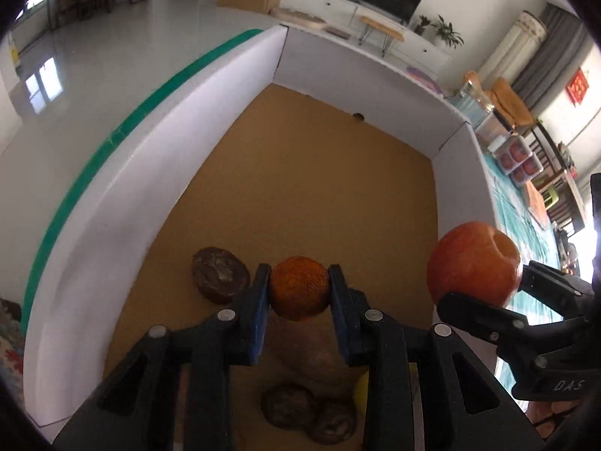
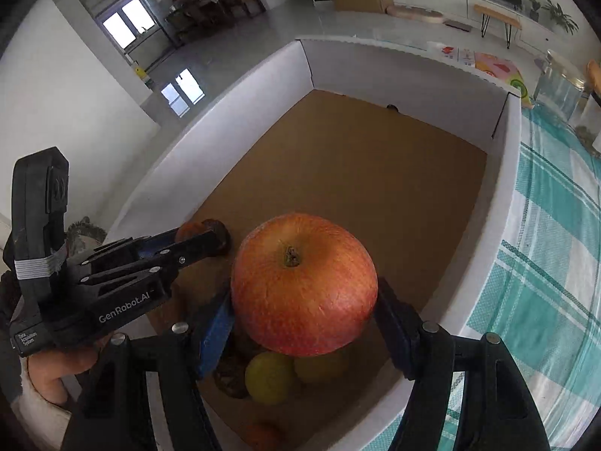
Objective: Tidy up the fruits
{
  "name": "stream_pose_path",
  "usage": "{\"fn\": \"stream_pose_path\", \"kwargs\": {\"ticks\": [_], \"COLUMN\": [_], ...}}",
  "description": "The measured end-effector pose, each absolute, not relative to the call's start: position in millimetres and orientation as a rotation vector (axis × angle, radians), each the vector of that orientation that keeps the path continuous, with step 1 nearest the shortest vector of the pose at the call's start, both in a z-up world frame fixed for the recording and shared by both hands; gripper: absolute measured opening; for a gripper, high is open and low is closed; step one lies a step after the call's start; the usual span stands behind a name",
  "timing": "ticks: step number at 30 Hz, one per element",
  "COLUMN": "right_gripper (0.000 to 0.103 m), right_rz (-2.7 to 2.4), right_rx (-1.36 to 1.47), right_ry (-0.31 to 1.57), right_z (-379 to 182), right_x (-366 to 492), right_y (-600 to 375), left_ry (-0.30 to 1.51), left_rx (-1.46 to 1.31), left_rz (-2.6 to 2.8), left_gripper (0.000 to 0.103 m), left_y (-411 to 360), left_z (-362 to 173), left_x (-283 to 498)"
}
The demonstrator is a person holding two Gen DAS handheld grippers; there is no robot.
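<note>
Now, left wrist view: the left gripper (image 1: 299, 293) is clenching a small rough-skinned orange mandarin (image 1: 299, 287) at lower centre, above the brown cardboard floor of the white-walled box (image 1: 150, 173).
Left view, neighbours: a dark brown wrinkled fruit (image 1: 221, 276) is lying just left of the mandarin; two more dark fruits (image 1: 308, 413) are sitting at the bottom edge, partly hidden by the gripper body.
Left view, right edge: the right gripper (image 1: 484, 293) is gripping a large red-orange apple (image 1: 474, 263) over the box's right wall.
Right wrist view: the right gripper (image 2: 304, 312) is grasping the apple (image 2: 304, 283) at frame centre, stem end facing the camera, jaws pressing both flanks.
Right view, below the apple: two yellow-green round fruits (image 2: 269, 376) are resting on the box floor (image 2: 357, 173), with another orange fruit blurred at the bottom edge.
Right view, left side: the left gripper (image 2: 199, 238) is reaching in from middle left with the mandarin (image 2: 189, 230) barely showing.
Step in hand: both fruits are probably being carried for placing in the box.
Next move: likely each fruit is needing a free patch of floor, a gentle lowering, then released jaws.
</note>
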State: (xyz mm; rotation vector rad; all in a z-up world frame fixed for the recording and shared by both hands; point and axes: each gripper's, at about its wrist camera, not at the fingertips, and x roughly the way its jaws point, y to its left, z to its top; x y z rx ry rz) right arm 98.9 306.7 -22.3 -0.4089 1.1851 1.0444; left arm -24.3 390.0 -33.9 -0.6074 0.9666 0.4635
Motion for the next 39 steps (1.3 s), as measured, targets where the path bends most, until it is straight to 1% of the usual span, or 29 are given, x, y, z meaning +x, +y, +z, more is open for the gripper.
{"fn": "stream_pose_path", "kwargs": {"ticks": [2,3,4,5,6,7,8,11,12,13,15,17,21,24,29,39], "right_gripper": [0.070,0.071,0.071,0.071,0.073,0.081,0.088,0.092,0.095,0.100,0.101,0.103,0.103,0.103,0.103,0.103], "right_rz": [0.990,0.959,0.936,0.941,0.957,0.969,0.971,0.953,0.954,0.951,0.942,0.939,0.949,0.925,0.901,0.856], "right_rx": [-0.460,-0.486,-0.515,-0.504,-0.463,-0.417,-0.377,-0.327,-0.318,-0.308,-0.288,-0.278,-0.251,-0.272,-0.279,-0.275], "right_ry": [1.228,1.229,1.196,1.183,1.185,1.188,1.170,1.049,1.007,0.965,0.891,0.854,0.875,0.881,0.934,0.932], "right_z": [-40,-45,-46,-45,-42,-38,-31,-3,7,17,34,43,47,44,37,42], "right_x": [99,97,96,96,98,102,104,104,104,102,97,86,58,29,2,-8], "right_y": [325,332,337,340,339,336,329,304,295,284,260,238,204,185,177,192], "left_ry": [0.994,0.998,0.997,0.991,0.982,0.969,0.949,0.877,0.848,0.819,0.765,0.757,0.785,0.777,0.781,0.808], "left_rx": [-0.601,-0.598,-0.597,-0.594,-0.585,-0.571,-0.548,-0.388,-0.332,-0.285,-0.217,-0.201,-0.294,-0.294,-0.241,-0.215], "left_rz": [0.485,0.490,0.496,0.508,0.521,0.527,0.535,0.587,0.604,0.622,0.665,0.714,0.688,0.685,0.771,0.815], "left_gripper": [0.036,0.042,0.052,0.056,0.062,0.067,0.069,0.076,0.082,0.087,0.090,0.092,0.092,0.092,0.092,0.092], "left_y": [392,392,393,396,396,394,394,371,361,350,332,317,306,300,292,298], "left_z": [-42,-43,-43,-41,-40,-37,-31,-6,4,13,30,41,44,47,50,51], "left_x": [-22,-23,-24,-27,-29,-32,-37,-49,-53,-58,-65,-70,-77,-83,-89,-110]}}
